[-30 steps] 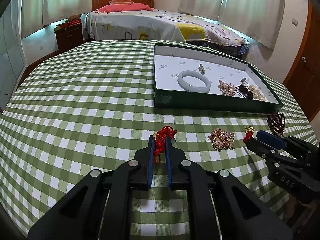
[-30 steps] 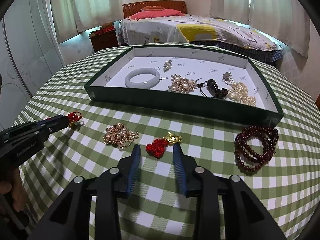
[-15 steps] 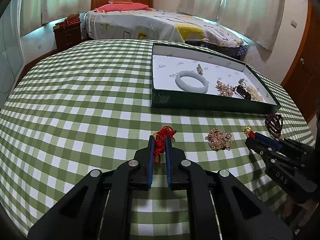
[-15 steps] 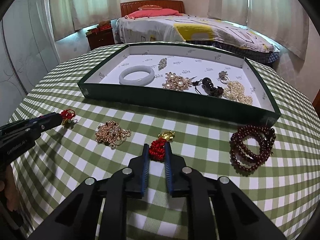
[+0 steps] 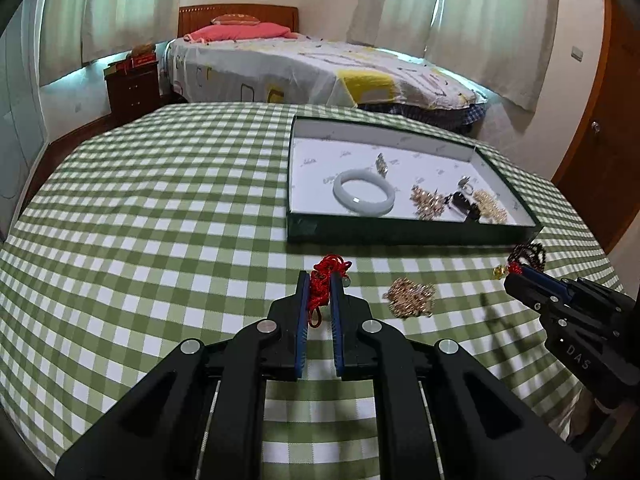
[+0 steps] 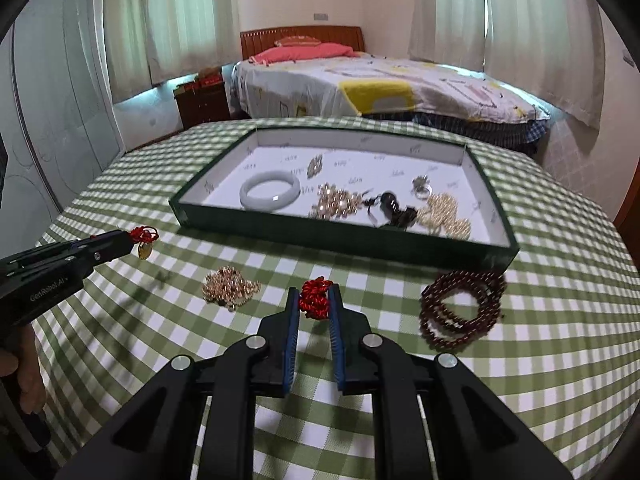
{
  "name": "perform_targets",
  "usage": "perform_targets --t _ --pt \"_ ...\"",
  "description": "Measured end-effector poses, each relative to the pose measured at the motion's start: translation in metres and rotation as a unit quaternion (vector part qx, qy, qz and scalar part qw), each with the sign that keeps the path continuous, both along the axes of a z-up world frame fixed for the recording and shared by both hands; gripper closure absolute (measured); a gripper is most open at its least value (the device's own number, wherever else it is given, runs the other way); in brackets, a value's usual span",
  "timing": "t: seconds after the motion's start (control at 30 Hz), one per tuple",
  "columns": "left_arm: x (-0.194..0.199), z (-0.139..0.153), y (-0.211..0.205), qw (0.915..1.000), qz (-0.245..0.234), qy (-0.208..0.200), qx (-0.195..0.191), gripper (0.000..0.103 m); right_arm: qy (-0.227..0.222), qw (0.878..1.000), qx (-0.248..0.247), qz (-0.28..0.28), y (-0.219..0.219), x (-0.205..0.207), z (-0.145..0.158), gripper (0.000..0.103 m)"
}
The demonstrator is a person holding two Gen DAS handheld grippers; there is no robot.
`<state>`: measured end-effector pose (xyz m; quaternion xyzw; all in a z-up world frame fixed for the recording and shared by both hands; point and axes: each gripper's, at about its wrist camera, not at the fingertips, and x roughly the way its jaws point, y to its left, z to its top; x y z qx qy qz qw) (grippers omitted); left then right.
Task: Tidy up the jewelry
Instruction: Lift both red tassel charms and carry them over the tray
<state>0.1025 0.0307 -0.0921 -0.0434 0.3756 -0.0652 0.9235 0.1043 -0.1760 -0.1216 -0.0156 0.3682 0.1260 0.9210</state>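
My left gripper is shut on a red cord charm and holds it above the checked cloth; in the right wrist view it shows at the left with a gold pendant hanging from it. My right gripper is shut on a second red knotted charm, lifted off the table; in the left wrist view it shows at the right with a gold piece. The green tray holds a jade bangle, brooches, dark beads and pearls.
A gold chain heap lies on the cloth between the grippers. A dark red bead bracelet lies right of my right gripper, by the tray's near corner. A bed stands behind the table.
My right gripper shut on the red knotted charm and lifted it off the cloth. My left gripper rose with its charm. Both views show the table from higher up.
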Motion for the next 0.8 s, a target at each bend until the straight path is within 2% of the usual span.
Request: perform_targets --t 0.43,0.8 --pt "-0.01 0.048 -0.018 0.9981 -0.021 -0.056 -0.014 0.093 -0.05 0.999 0.016 -0.007 -0.011 -0.01 0.04 0.088" --pt "0.015 0.076 -0.031 0.9948 -0.036 -0.093 -0.016 0.093 -0.104 0.994 0.015 -0.016 -0.019 0.015 0.083 0.088"
